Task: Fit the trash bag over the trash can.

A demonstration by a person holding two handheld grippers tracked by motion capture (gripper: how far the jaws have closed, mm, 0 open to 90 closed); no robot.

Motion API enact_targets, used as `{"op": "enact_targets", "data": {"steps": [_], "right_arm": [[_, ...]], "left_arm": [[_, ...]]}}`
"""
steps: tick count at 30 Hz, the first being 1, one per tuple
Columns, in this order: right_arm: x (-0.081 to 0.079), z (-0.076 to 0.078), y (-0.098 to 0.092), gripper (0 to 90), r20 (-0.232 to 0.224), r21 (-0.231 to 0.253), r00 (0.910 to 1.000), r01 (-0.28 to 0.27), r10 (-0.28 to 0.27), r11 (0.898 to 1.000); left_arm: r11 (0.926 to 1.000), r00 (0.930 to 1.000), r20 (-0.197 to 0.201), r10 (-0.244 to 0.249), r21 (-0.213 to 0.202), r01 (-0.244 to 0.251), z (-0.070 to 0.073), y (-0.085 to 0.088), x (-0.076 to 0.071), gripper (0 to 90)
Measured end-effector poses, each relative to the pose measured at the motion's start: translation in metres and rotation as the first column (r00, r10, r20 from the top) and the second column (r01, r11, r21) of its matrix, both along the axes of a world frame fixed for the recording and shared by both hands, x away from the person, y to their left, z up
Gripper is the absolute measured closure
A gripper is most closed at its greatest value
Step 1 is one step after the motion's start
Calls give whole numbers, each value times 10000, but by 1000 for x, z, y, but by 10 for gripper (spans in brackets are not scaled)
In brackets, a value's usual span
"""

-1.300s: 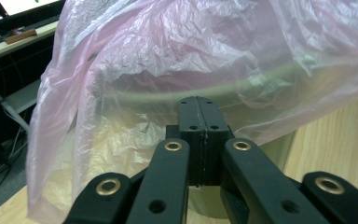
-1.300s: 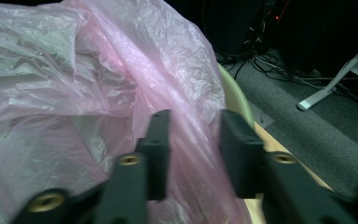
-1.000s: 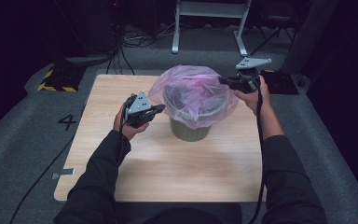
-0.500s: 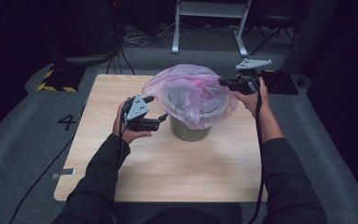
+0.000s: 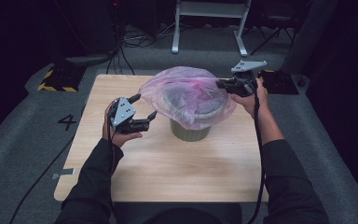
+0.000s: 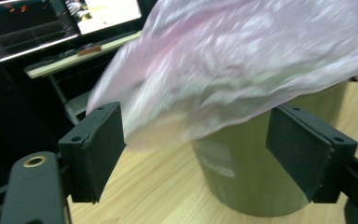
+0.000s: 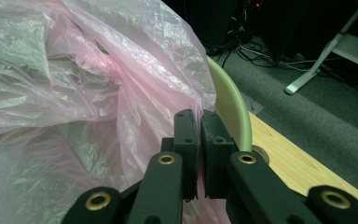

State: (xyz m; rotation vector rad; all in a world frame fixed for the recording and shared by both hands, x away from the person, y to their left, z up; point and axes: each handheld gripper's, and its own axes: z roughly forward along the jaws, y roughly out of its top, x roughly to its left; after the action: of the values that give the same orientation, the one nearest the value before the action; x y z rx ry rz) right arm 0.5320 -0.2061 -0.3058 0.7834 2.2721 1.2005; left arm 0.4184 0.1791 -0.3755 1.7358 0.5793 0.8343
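My right gripper (image 5: 220,84) pinches the pink bag (image 5: 186,93) at its right edge, stretching it sideways over the upright bin (image 5: 190,133) mid-table. My left gripper (image 5: 144,108), jaws just opened and spread with nothing between them, sits just left of the bag.

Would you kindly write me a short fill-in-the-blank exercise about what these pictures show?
1. The pink plastic bag is draped over a green ____.
2. The right hand-held gripper is ____ on the bag's edge.
3. The left hand-held gripper has just been opening; its jaws stand ____, nothing between them.
4. Everything rests on a ____ table.

Missing words: bin; shut; open; wooden
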Motion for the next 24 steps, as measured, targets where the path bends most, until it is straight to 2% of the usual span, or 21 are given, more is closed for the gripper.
{"op": "enact_targets", "data": {"steps": [2, 5, 9, 11, 13, 15, 18, 20, 24], "right_arm": [[0, 0, 2, 861, -34, -39, 10000, -30, 30, 10000], [1, -1, 4, 857, -81, -115, 9999, -70, 69, 9999], [1, -1, 3, 854, -92, -102, 9999, -45, 44, 9999], [0, -1, 2, 855, -60, -126, 10000, -55, 54, 9999], [0, 0, 1, 854, -71, -94, 10000, -25, 25, 10000], [0, 0, -1, 855, -105, -65, 9999, -4, 4, 10000], [1, 0, -4, 855, -135, 83, 9999, 57, -56, 9999], [2, 0, -7, 855, -121, 264, 9998, 140, -137, 9996], [7, -1, -16, 855, -343, 932, 9990, 311, -280, 9952]], "left_arm": [[9988, 9997, 7, -224, 440, 224, 1, -8, -1, 174], [9898, 9990, 65, -445, 1359, 432, 1, -24, 0, 164], [9866, 9973, 116, -720, 1474, 695, 4, -38, 3, 183], [9880, 9976, 249, -642, 1420, 601, 6, -41, 4, 317], [9872, 9953, 242, -934, 1319, 894, 9, -41, 5, 483], [9873, 9966, 446, -689, 1461, 617, 11, -40, 5, 690], [9868, 9957, 423, -819, 1436, 750, 12, -35, 7, 896], [9817, 9937, 46, -1123, 1552, 1102, 10, -31, 10, 900], [9747, 9907, -467, -1280, 1784, 1344, 5, -24, 14, 900]]}}
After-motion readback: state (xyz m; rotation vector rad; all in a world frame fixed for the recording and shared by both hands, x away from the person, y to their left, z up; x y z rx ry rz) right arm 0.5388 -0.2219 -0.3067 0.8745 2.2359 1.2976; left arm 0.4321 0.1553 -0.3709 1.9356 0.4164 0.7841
